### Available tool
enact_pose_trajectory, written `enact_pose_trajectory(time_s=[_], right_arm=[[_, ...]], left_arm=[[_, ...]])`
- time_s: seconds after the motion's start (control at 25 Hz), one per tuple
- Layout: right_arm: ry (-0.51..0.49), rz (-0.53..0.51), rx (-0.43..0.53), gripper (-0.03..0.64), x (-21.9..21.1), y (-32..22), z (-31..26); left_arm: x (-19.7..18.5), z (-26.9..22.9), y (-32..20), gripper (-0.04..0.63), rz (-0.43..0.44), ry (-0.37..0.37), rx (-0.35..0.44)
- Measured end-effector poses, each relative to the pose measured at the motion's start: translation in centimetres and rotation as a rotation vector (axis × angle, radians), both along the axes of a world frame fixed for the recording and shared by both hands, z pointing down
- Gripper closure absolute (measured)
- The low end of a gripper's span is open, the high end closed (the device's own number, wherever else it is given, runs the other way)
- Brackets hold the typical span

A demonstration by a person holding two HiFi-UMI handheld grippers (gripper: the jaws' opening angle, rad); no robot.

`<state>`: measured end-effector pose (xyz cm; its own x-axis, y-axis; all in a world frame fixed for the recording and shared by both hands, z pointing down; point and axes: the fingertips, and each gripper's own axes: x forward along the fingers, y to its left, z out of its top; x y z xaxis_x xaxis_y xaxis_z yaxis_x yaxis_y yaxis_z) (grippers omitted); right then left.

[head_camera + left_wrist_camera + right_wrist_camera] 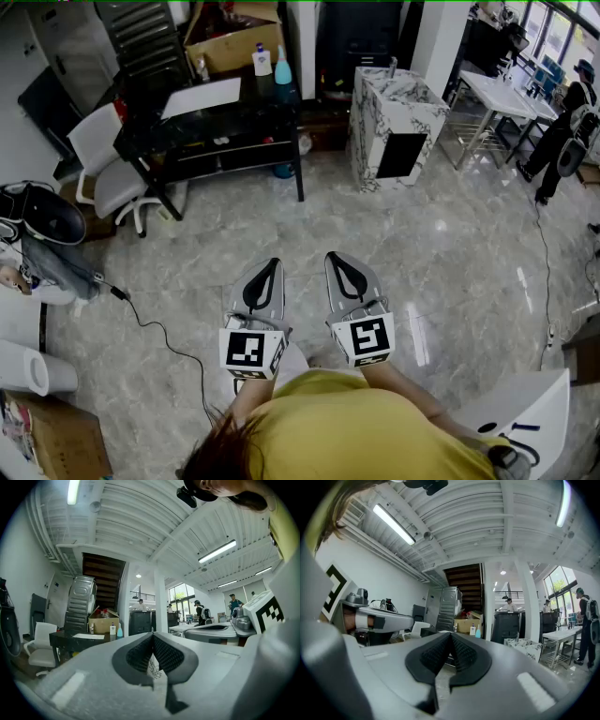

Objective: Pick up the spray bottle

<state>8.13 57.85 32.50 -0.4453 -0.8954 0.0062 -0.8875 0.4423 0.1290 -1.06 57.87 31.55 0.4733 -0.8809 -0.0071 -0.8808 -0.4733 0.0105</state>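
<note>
A teal spray bottle [282, 67] stands on the far black table [187, 136], beside a white bottle with a blue cap [262, 61]. Both grippers are held level above the marble floor, far short of the table. My left gripper [272, 264] is shut with nothing in it, and my right gripper [334, 257] beside it is also shut and empty. In the left gripper view the shut left gripper [153, 637] points toward the table, with the spray bottle [119, 631] small in the distance. The right gripper view shows the shut right gripper [451, 636] and the spray bottle [478, 632] far ahead.
A white chair [105, 161] stands left of the table, with a cardboard box [234, 42] behind it. A marble-patterned cabinet [394, 117] sits to the table's right. A black cable [155, 328] runs over the floor at left. A person [570, 117] stands far right by a white table [502, 94].
</note>
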Motion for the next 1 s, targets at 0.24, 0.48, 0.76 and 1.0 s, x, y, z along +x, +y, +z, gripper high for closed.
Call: enact_pose_trajectory(time_s=[0.24, 0.48, 0.76, 1.0], right_arm=[[-0.015, 0.002, 0.015, 0.617, 0.4, -2.0, 0.0], [0.005, 0.0, 0.013, 0.615, -0.8, -6.7, 1.6], [0.015, 0.008, -0.001, 0.59, -2.0, -16.9, 1.9], [0.037, 0.034, 0.002, 0.554, -4.7, -26.1, 1.9]], left_arm=[[0.6, 0.8, -2.0, 0.591, 0.007, -0.001, -0.003], [-0.2, 2.5, -7.2, 0.591, 0.032, 0.027, -0.014], [-2.6, 2.3, -17.3, 0.591, 0.039, 0.023, -0.005], [-6.5, 2.3, -26.9, 0.591, 0.036, 0.02, -0.006]])
